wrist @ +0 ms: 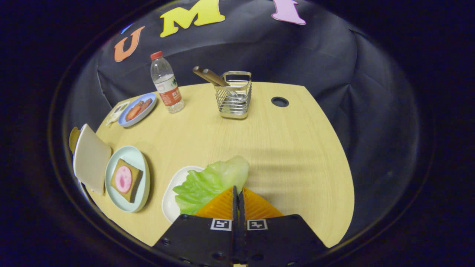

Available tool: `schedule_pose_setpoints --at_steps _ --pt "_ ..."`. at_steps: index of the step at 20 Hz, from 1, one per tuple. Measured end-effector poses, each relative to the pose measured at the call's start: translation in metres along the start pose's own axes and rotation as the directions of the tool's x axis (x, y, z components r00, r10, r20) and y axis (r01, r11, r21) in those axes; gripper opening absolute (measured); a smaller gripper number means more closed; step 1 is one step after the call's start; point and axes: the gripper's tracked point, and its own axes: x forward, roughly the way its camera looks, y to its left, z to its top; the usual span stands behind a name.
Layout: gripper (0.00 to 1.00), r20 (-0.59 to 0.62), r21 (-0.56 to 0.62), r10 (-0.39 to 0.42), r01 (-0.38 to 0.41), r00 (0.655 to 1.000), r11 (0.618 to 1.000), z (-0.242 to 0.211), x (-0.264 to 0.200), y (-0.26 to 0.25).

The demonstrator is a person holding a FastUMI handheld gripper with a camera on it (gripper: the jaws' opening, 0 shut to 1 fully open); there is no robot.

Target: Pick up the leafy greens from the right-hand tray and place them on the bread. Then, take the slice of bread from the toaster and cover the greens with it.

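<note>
Over the white tray (169,200) your gripper (238,191) has its fingers pressed nearly together, pinching the greens' (209,183) edge. Left of that tray: bread (126,180) on a plate (143,163), toaster (91,157) beyond.

Tool (238,190) fingers pressing together, pinching leafy greens (207,183) edge above white tray (171,196); bread (127,180) lying on plate (143,193) beside it.

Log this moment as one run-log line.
gripper: shut on pale green lettuce leaf | leaf: over white oval tray | brown bread slice with pink round: on mint plate, uncovered
</note>
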Motion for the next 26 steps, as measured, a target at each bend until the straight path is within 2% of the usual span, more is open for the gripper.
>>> schedule_pose_setpoints --at_steps 3,6,10,15,26 --pt "0.01 -0.038 -0.067 -0.056 0.053 0.998 0.996 -0.011 0.013 -0.014" --pt "0.01 -0.01 -0.104 -0.089 0.087 0.996 0.991 -0.003 0.014 -0.024" --pt "0.0 0.041 -0.066 -0.017 0.02 0.999 0.998 0.006 -0.008 -0.014" --pt "0.01 0.104 -0.058 0.026 -0.02 0.994 0.998 0.01 -0.048 0.003" --pt "0.01 0.18 -0.03 0.022 -0.017 0.983 0.999 0.032 -0.133 0.066"
